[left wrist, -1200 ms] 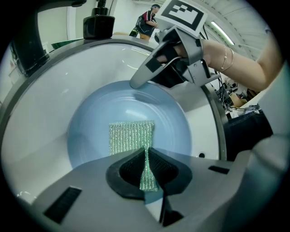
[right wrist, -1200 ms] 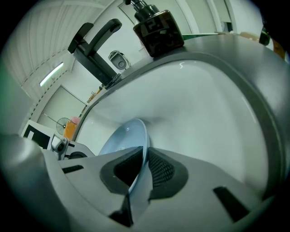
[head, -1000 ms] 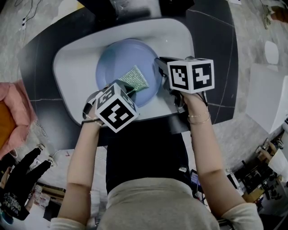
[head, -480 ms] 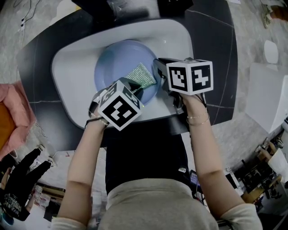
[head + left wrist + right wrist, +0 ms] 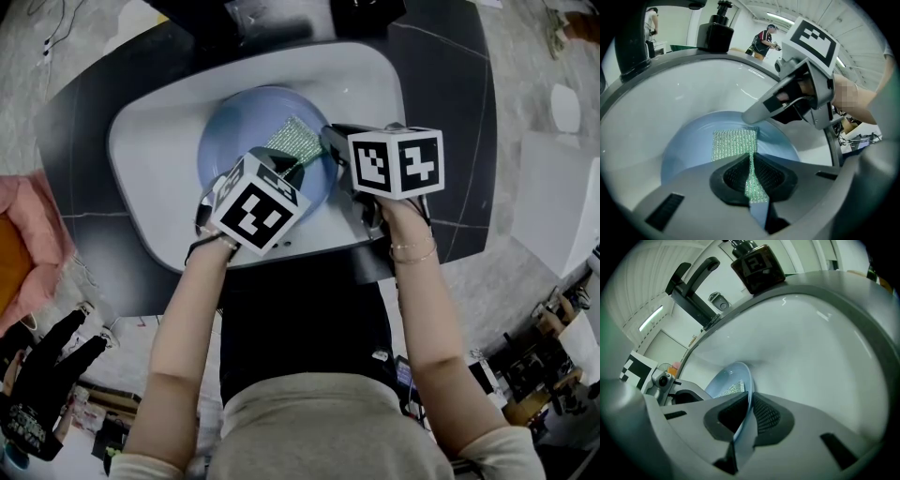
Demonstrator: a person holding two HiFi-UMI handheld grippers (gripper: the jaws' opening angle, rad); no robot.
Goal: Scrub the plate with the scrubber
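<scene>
We had the left gripper (image 5: 752, 185) clamped on the scrubber (image 5: 734, 144) — jaws nearly together on a bunched edge, green mesh spread flat on the plate (image 5: 686, 147), toward the side the right gripper (image 5: 746, 411) held. That one pinched the plate's rim — jaws narrow, just closing a touch tighter. The plate sat in the white sink (image 5: 150, 141), with a soap bottle (image 5: 757, 268) on the back ledge.

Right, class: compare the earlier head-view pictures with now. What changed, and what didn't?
The left claw, shut on the scrubber, slid it across the plate away from the person, toward the far right rim. The right claw stayed clamped on the plate's rim, its jaws just closing slightly tighter; the plate stayed in the sink.
</scene>
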